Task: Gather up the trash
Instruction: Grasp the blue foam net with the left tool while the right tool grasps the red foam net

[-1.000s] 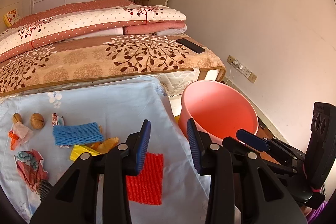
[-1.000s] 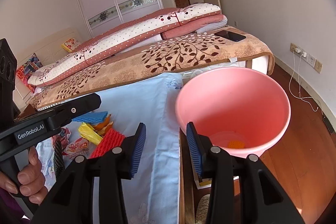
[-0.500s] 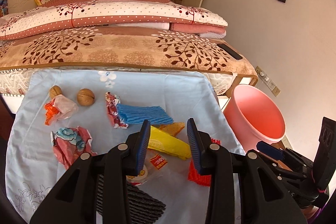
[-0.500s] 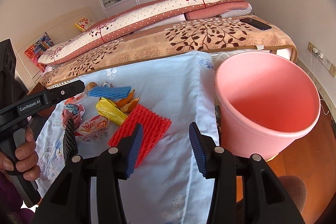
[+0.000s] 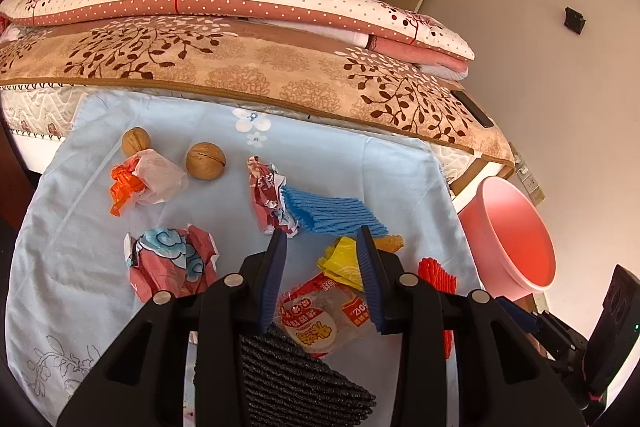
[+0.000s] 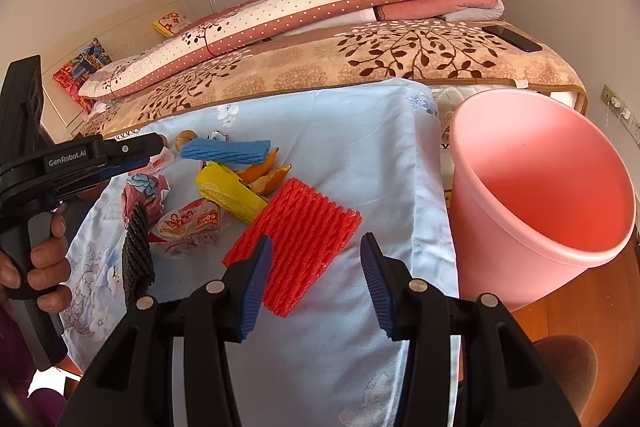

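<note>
Your left gripper [image 5: 323, 247]: wide, above the snack wrapper [image 5: 320, 315]. Your right gripper [image 6: 316, 259]: wide, over the red foam net [image 6: 296, 231]; pink bin [image 6: 540, 195] right.

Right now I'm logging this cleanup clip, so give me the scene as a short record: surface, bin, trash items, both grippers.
surface: light blue floral cloth beside a bed
bin: pink plastic bucket, right of the cloth, tilted toward the camera
trash: red foam net sleeve, blue foam net sleeve, yellow wrapper, orange peel, clear snack packet, black foam net sleeve, two walnuts
left gripper: open, empty, above the snack packet
right gripper: open, empty, over the red sleeve
</note>
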